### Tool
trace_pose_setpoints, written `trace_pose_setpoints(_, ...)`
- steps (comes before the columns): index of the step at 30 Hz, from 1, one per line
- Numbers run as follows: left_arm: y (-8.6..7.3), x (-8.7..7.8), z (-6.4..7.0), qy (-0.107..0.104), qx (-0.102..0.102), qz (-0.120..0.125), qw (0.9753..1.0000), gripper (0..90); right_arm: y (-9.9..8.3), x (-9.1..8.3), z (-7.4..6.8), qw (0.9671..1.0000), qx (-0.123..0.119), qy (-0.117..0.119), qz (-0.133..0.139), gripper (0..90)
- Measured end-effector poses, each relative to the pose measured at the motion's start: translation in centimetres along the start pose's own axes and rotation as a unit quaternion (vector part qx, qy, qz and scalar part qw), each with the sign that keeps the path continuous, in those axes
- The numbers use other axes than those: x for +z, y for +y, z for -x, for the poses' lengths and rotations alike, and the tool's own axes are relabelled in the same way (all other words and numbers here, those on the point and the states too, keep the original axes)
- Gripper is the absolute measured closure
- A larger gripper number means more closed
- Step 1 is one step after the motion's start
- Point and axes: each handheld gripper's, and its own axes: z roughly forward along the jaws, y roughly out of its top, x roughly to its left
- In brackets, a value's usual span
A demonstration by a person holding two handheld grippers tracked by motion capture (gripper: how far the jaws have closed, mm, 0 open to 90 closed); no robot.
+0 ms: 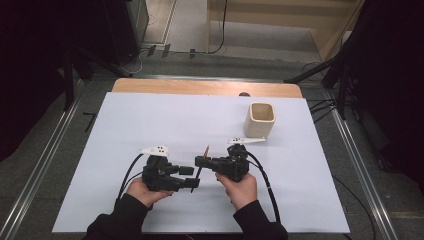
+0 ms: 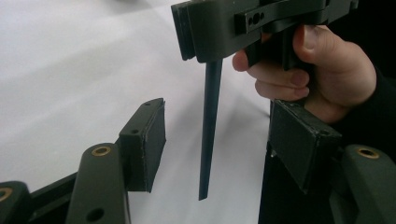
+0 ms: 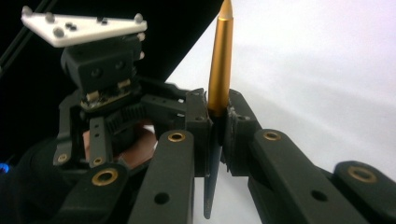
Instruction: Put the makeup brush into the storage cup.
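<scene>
Above the white tabletop (image 1: 150, 120), the right gripper (image 1: 200, 161) has its fingers (image 3: 198, 126) clenched on a gold-and-black pen (image 3: 219, 70), tip pointing to 12 o'clock. The left gripper (image 1: 190, 176), fingers (image 2: 149, 140) spread apart, sits around the pen's dark lower end without touching. A cream cup (image 1: 260, 120) stands at 1 o'clock.

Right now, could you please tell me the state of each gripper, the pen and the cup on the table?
Right gripper: shut on the pen, fingers clamped at its middle.
Left gripper: open, fingers either side of the pen's dark lower end, not touching it.
Pen: held off the table, gold end up, dark end down.
Cup: upright on the white table, apart from both grippers; nothing visible inside.
</scene>
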Motion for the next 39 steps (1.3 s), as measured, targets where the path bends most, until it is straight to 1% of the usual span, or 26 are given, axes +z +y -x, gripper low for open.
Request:
trace_pose_setpoints(2,0.1,0.0,-0.1,-0.002,0.005,-0.01,0.9999,36.9,0.2,0.1,0.0,0.9999,-0.01,0.003,-0.01,83.3)
trace_pose_setpoints(3,0.2,-0.1,-0.1,-0.002,0.008,-0.013,0.9999,36.9,0.2,0.1,0.0,0.9998,-0.011,0.008,-0.016,83.3)
trace_pose_setpoints(4,0.2,-0.1,-0.1,-0.003,0.008,-0.017,0.9998,36.8,0.3,0.1,0.0,0.9997,-0.014,0.013,-0.017,83.3)
trace_pose_setpoints(5,0.3,-0.1,-0.2,-0.005,0.009,-0.018,0.9998,36.7,0.4,0.2,0.1,0.9996,-0.014,0.014,-0.022,83.3)
trace_pose_setpoints(8,0.5,-0.2,-0.4,-0.013,0.011,-0.027,0.9995,36.7,0.5,0.3,0.1,0.9988,-0.026,0.021,-0.037,83.3)
trace_pose_setpoints(10,0.6,-0.1,-0.5,-0.018,0.012,-0.035,0.9992,36.8,0.6,0.3,0.3,0.998,-0.03,0.031,-0.045,83.3)
trace_pose_setpoints(13,0.7,0.0,-0.7,-0.026,0.014,-0.044,0.9986,38.6,0.6,0.4,0.4,0.9967,-0.039,0.039,-0.06,83.3)
trace_pose_setpoints(17,0.7,0.4,-0.8,-0.034,0.017,-0.057,0.9976,42.2,0.8,0.5,0.3,0.9945,-0.056,0.043,-0.077,83.3)
trace_pose_setpoints(18,0.7,0.5,-0.8,-0.037,0.014,-0.06,0.9974,42.8,0.9,0.5,0.3,0.9939,-0.058,0.045,-0.082,83.3)
trace_pose_setpoints(22,0.6,0.8,-0.8,-0.043,0.015,-0.063,0.997,45.9,1.0,0.4,0.3,0.9926,-0.065,0.054,-0.087,83.3)
trace_pose_setpoints(23,0.6,0.8,-0.8,-0.044,0.016,-0.064,0.9969,47.6,1.0,0.3,0.3,0.9924,-0.066,0.054,-0.089,83.3)
trace_pose_setpoints(25,0.6,1.0,-0.8,-0.05,0.015,-0.068,0.9963,51.0,1.0,0.1,0.3,0.9912,-0.078,0.052,-0.094,83.3)
trace_pose_setpoints(28,0.6,1.2,-0.7,-0.057,0.02,-0.074,0.9954,54.7,0.9,-0.1,0.2,0.9906,-0.079,0.059,-0.095,83.3)
trace_pose_setpoints(29,0.6,1.3,-0.7,-0.058,0.021,-0.074,0.9953,55.8,0.9,-0.1,0.2,0.9901,-0.083,0.058,-0.097,83.3)
trace_pose_setpoints(30,0.6,1.3,-0.6,-0.06,0.022,-0.074,0.9953,57.1,0.9,-0.1,0.2,0.9898,-0.082,0.062,-0.098,83.3)
trace_pose_setpoints(33,0.5,1.4,-0.5,-0.062,0.022,-0.072,0.9952,61.6,0.8,0.0,0.4,0.9897,-0.08,0.062,-0.101,83.3)
trace_pose_setpoints(34,0.5,1.4,-0.5,-0.06,0.023,-0.073,0.9953,62.6,0.7,0.1,0.5,0.9901,-0.078,0.065,-0.097,83.3)
trace_pose_setpoints(39,0.4,1.6,-0.4,-0.056,0.027,-0.071,0.9956,69.2,0.7,0.1,0.5,0.9903,-0.077,0.063,-0.097,83.3)
